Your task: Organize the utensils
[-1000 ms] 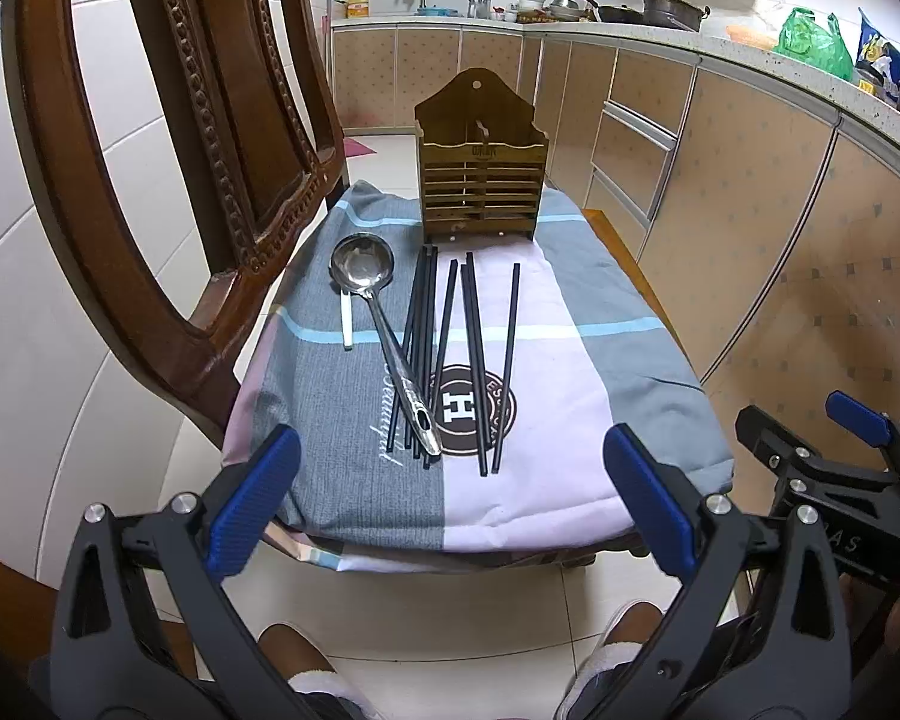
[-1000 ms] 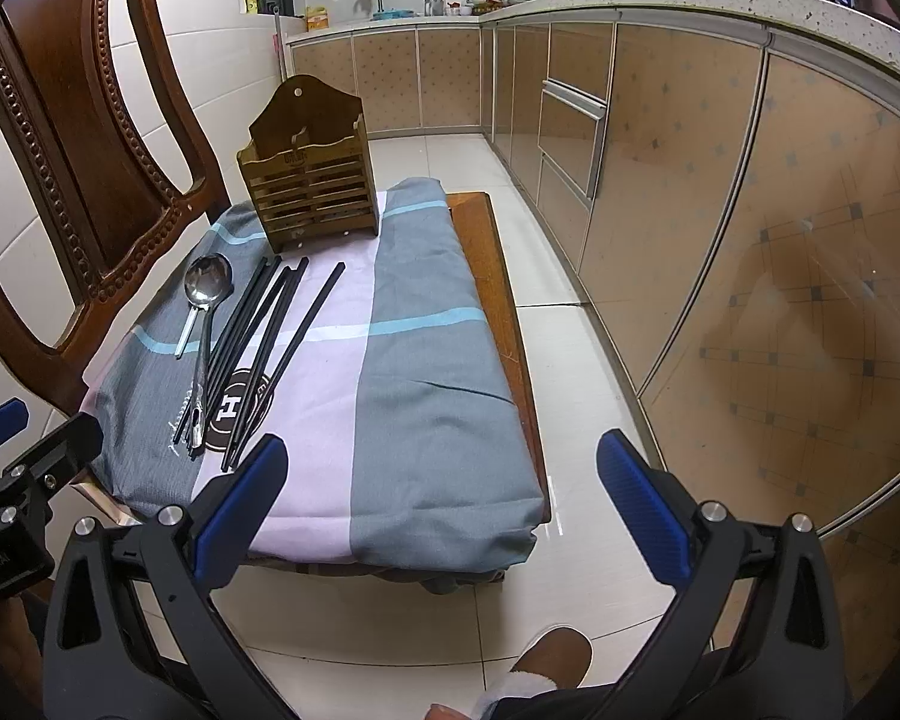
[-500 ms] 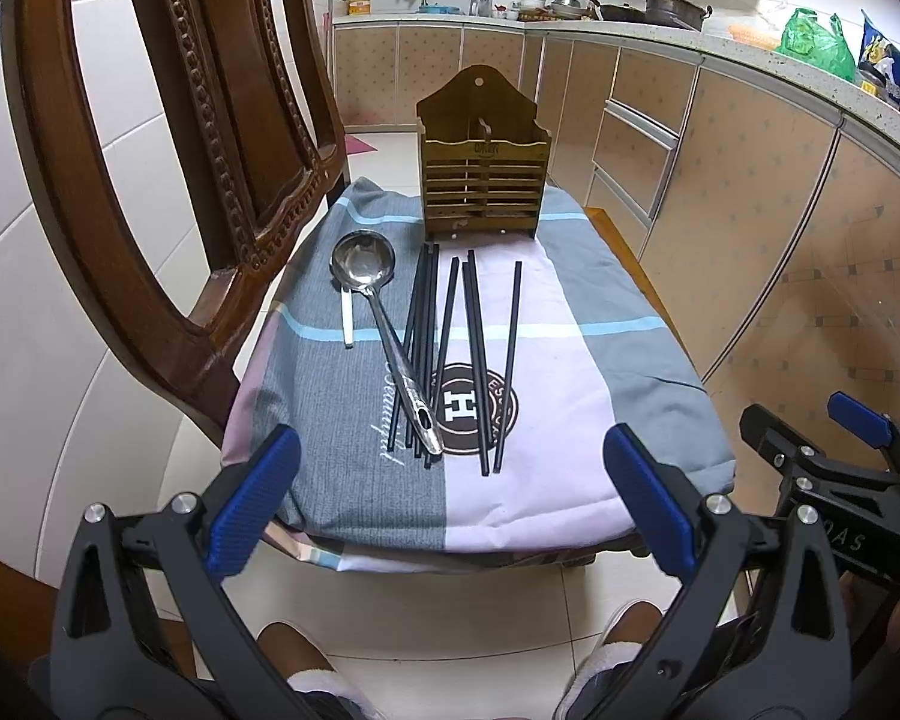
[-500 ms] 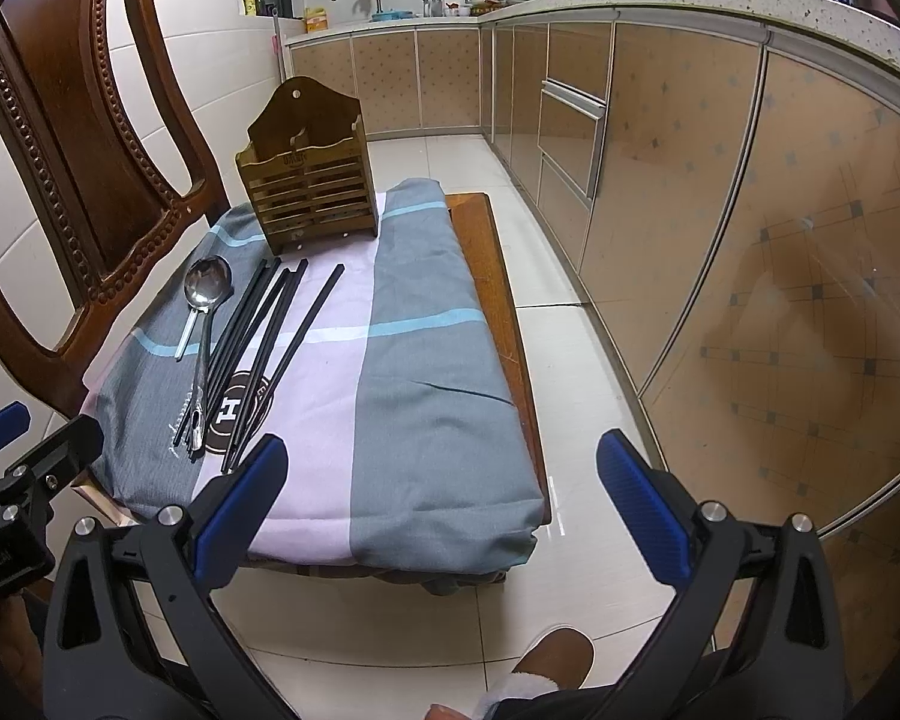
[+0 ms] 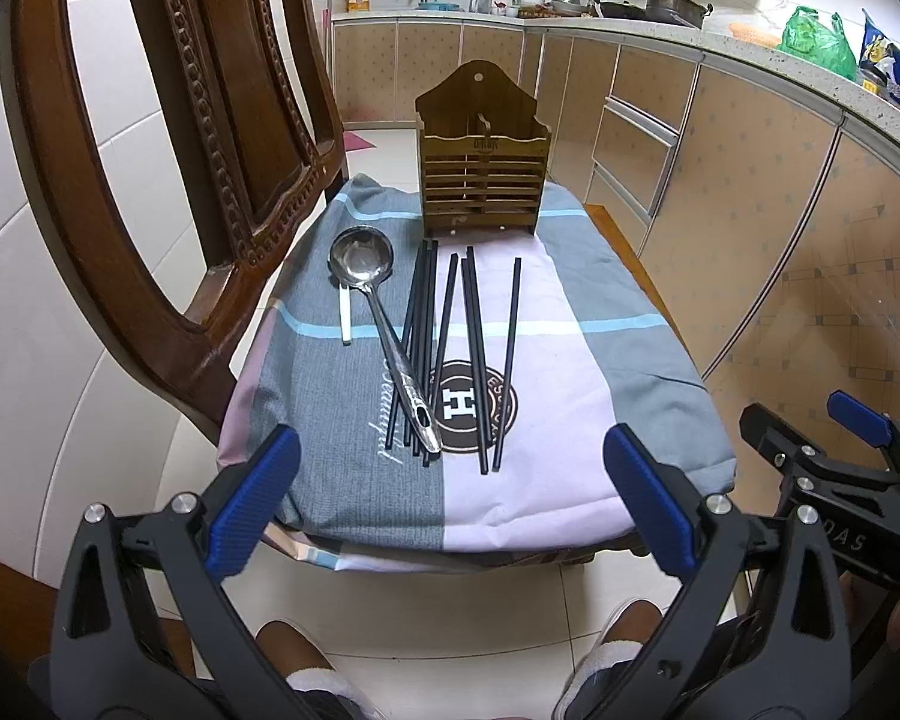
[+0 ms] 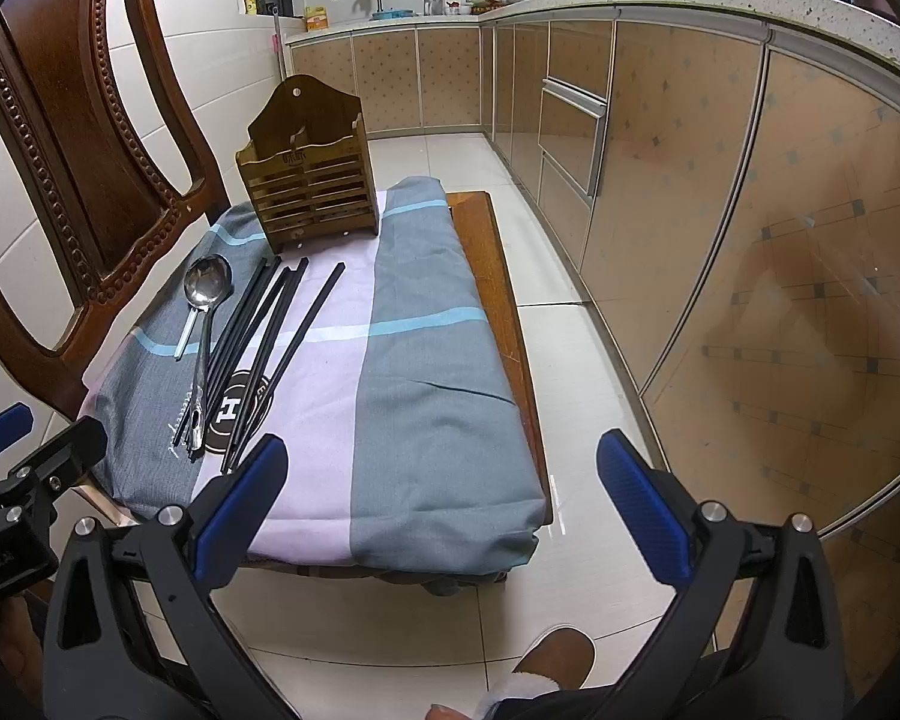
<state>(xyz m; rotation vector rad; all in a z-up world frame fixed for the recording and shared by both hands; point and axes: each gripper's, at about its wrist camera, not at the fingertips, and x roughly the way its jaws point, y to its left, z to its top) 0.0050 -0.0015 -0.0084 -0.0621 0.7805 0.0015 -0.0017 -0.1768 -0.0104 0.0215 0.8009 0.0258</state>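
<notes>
Several black chopsticks (image 5: 444, 354) and our ladle (image 5: 384, 324) lie on the cloth-covered surface (image 5: 600, 372) before the wooden holder (image 5: 483, 180); our left gripper (image 5: 450, 498) hangs short of them, fingers (image 5: 255, 498) spread wide (empty). From the right wrist, our right gripper (image 6: 444, 510) hovers likewise, gaping and empty, chopsticks (image 6: 270, 348) off to its left.
</notes>
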